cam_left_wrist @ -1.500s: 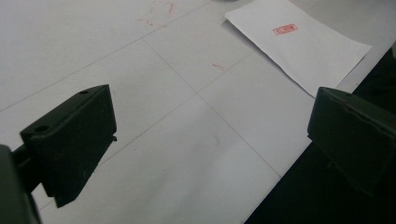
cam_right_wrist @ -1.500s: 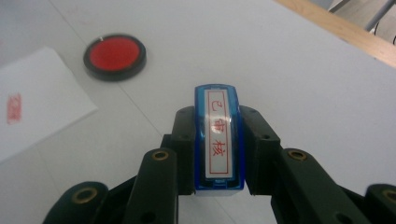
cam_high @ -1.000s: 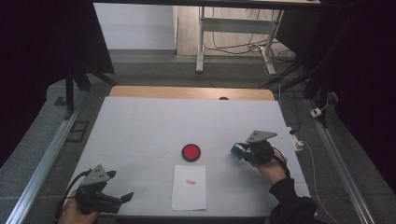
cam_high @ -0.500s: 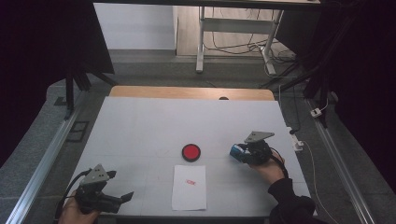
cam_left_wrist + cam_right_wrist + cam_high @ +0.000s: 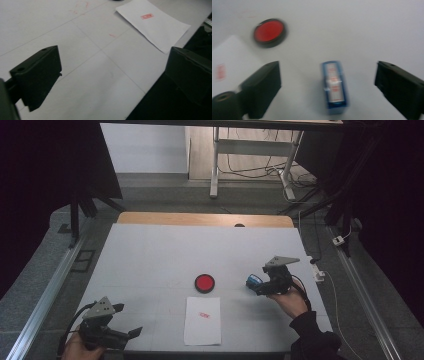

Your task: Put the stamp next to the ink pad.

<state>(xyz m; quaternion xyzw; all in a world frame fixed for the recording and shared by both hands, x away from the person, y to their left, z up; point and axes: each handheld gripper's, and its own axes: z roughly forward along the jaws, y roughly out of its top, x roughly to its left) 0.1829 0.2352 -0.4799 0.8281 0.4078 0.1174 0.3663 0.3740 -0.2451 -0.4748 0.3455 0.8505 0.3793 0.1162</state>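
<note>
A blue stamp (image 5: pixel 335 86) lies flat on the white table (image 5: pixel 150 260) between the jaws of my right gripper (image 5: pixel 328 67). Those jaws have just been opening and now stand wide, with neither pad touching the stamp. In the high view the stamp (image 5: pixel 252 281) sits at the tips of the right gripper (image 5: pixel 257 287), right of a round red ink pad (image 5: pixel 204 283). A white sheet of paper (image 5: pixel 202 320) with a small red print lies in front of the pad. My left gripper (image 5: pixel 127 337) hovers open and empty at the table's front left corner.
The ink pad (image 5: pixel 269 32) and a corner of the paper (image 5: pixel 229 60) lie left of the stamp in the right gripper view. The paper (image 5: pixel 152 23) reaches the front table edge (image 5: pixel 150 87). A wooden strip (image 5: pixel 205 219) borders the far side.
The right gripper has barely shifted, and the blue stamp stays at its tips on the table. The left gripper has not moved.
</note>
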